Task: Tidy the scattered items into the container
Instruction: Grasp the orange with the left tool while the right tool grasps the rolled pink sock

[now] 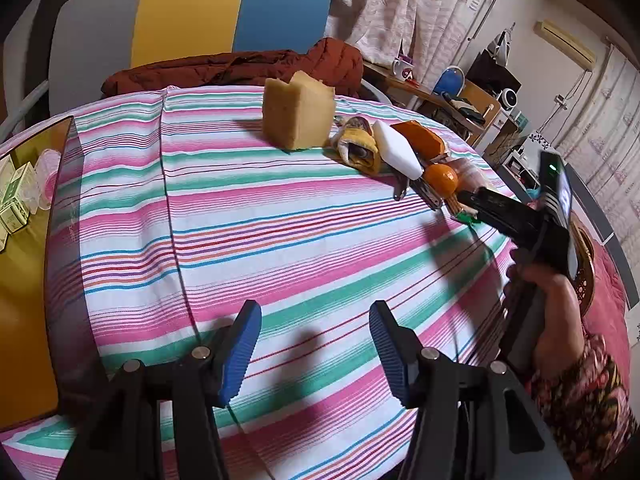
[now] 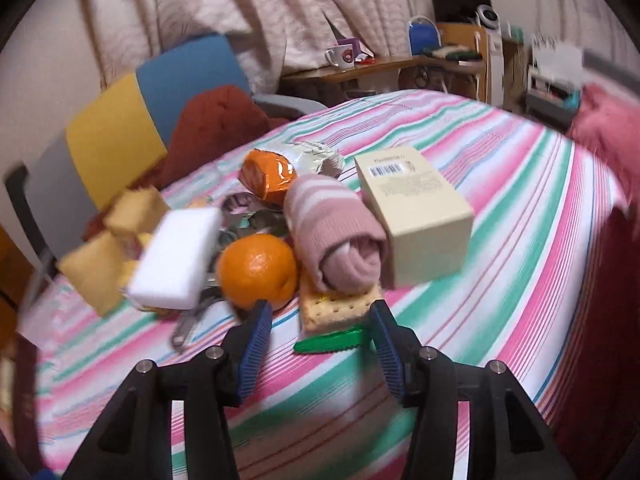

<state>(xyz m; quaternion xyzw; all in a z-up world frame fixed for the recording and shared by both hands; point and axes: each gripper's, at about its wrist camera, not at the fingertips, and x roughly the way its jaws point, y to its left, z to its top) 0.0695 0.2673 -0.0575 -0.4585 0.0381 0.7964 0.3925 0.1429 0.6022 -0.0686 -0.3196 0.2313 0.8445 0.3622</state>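
A pile of items lies on the striped cloth: an orange (image 2: 258, 270), a rolled pink sock (image 2: 336, 236), a cracker packet with a green end (image 2: 334, 320), a cream box (image 2: 416, 212), a white foam block (image 2: 176, 258), an orange packet (image 2: 269, 174) and yellow sponges (image 2: 96, 268). My right gripper (image 2: 318, 320) is open, low over the cloth, its jaws on either side of the cracker packet. My left gripper (image 1: 316, 344) is open and empty above bare cloth. The container (image 1: 28, 264), yellow inside with small boxes, sits at the left edge of the left wrist view.
A large yellow sponge block (image 1: 298, 116) stands at the far side of the table, with the orange (image 1: 440, 179) and white foam block (image 1: 398, 148) to its right. A red jacket (image 1: 240, 68) lies on the chair behind. A metal tool (image 2: 192, 320) lies under the pile.
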